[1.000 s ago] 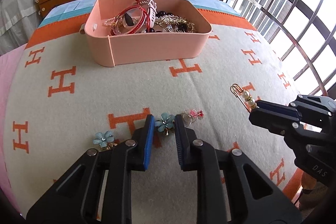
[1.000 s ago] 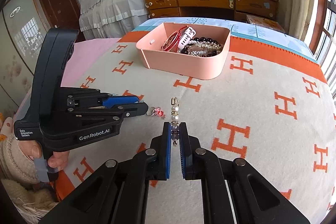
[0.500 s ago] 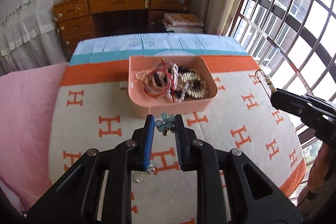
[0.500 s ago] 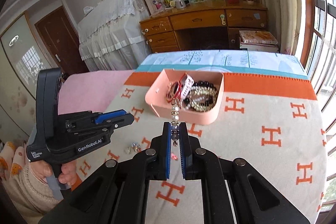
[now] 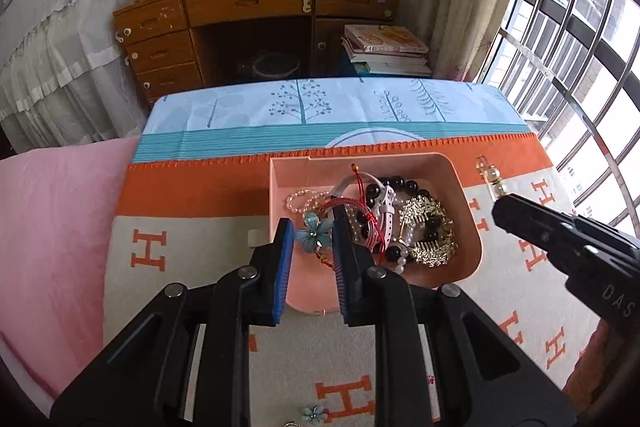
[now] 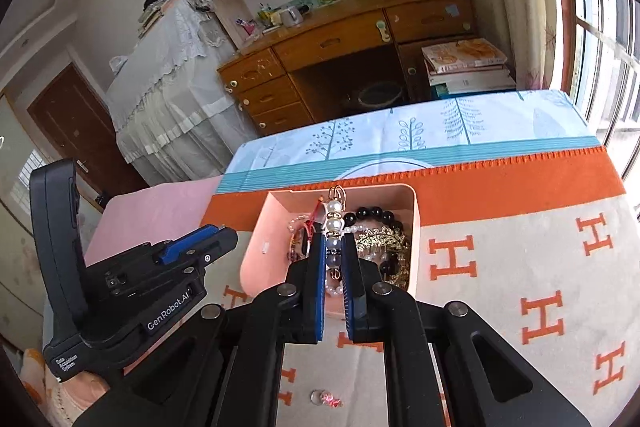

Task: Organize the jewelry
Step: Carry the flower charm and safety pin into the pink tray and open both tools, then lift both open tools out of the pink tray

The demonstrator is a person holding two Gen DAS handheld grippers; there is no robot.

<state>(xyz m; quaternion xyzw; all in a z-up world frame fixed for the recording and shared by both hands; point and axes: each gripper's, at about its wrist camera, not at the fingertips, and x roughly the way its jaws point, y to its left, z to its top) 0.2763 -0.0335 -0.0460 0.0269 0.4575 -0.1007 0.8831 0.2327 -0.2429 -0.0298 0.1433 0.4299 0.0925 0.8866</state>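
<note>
A pink tray (image 5: 472,211) with bracelets, beads and a gold comb sits on the orange-and-cream blanket; it also shows in the right wrist view (image 6: 256,247). My left gripper (image 5: 312,233) is shut on a blue flower earring (image 5: 316,231), held above the tray's near left part. My right gripper (image 6: 333,247) is shut on a pearl bead pin (image 6: 334,223), held above the tray; the pin also shows in the left wrist view (image 5: 494,179), sticking out of the right gripper (image 5: 504,205).
A second blue flower earring (image 5: 313,413) and a small red-and-clear trinket (image 6: 326,398) lie on the blanket (image 6: 500,267) near me. A wooden desk (image 5: 256,23) stands beyond the bed, windows on the right, a pink sheet (image 5: 52,219) on the left.
Both grippers have lifted off the blanket with their pieces and moved forward to above the pink tray. The tray now lies directly under both.
</note>
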